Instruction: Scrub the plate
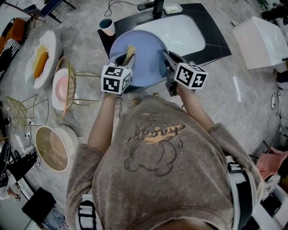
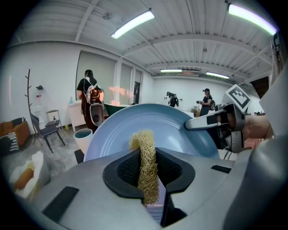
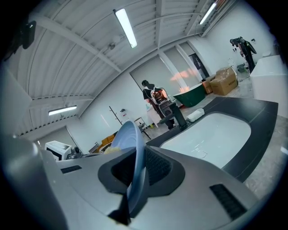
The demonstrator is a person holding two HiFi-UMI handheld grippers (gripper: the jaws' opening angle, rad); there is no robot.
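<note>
A large light-blue plate [image 1: 139,56] is held tilted over the near edge of the sink. My right gripper [image 1: 170,63] is shut on the plate's right rim; in the right gripper view the plate [image 3: 133,155] runs edge-on between the jaws. My left gripper [image 1: 126,57] is shut on a yellow loofah scrubber [image 1: 130,51], which rests against the plate's left inner face. In the left gripper view the scrubber [image 2: 146,166] stands upright between the jaws in front of the plate [image 2: 166,126], and the right gripper's fingers [image 2: 204,121] grip the rim at right.
A white sink basin [image 1: 184,31] in a black counter [image 1: 211,33] lies behind the plate, with a faucet [image 1: 157,8] and a white cup [image 1: 107,27]. At left stand a wire rack [image 1: 69,87] with a pink dish [image 1: 60,87], a plate of food [image 1: 42,58] and bowls [image 1: 54,146].
</note>
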